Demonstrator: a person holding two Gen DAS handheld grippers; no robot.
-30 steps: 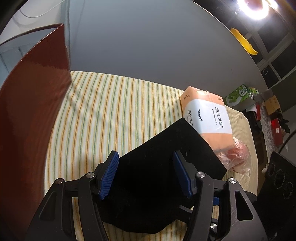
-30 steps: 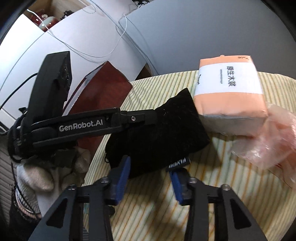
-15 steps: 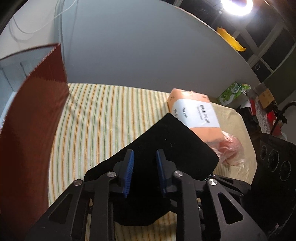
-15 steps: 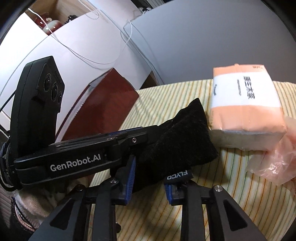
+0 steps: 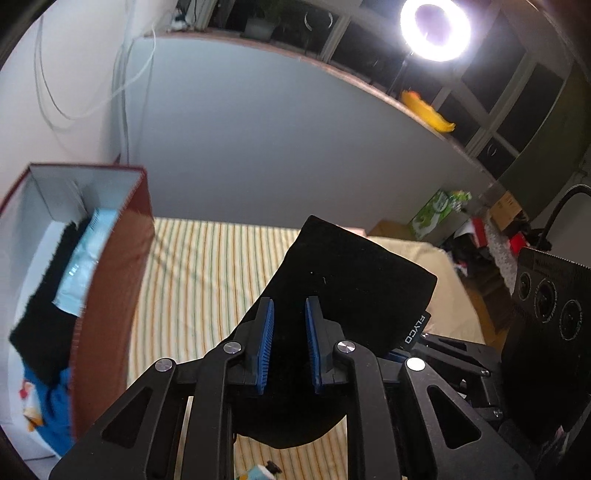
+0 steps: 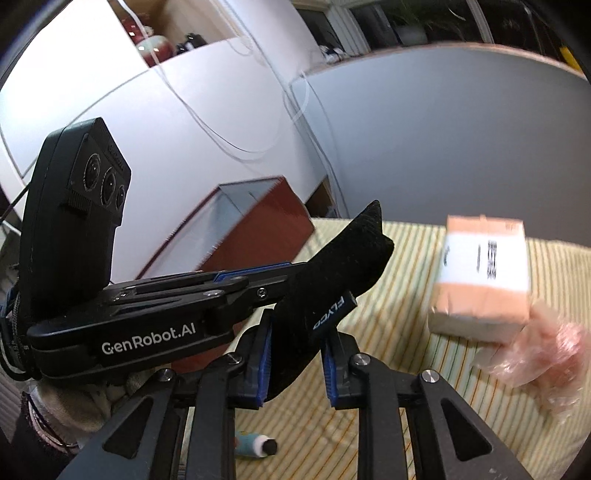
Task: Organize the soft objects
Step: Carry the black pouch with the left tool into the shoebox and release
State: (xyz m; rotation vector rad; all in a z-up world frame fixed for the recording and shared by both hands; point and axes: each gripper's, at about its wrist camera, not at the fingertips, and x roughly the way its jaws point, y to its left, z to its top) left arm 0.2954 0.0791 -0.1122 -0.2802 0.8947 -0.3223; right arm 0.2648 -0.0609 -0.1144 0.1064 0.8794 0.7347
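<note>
Left wrist alone shows the box's [image 5: 122, 266] contents; both hand-held grippers [image 5: 289, 317] [image 6: 295, 341] clench the black pouch [image 5: 351, 280].

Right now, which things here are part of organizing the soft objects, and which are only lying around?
Part of the job:
- black pouch, held by left tool and right tool
- red box
- tissue pack
- plastic bag

Lying around:
- ring light
- wall cables
- green carton

Striped tablecloth [image 5: 207, 280], bright ring light [image 5: 435, 30] (upper right), white cables [image 6: 207, 125] on wall, yellow object [image 5: 426, 112] on ledge.
</note>
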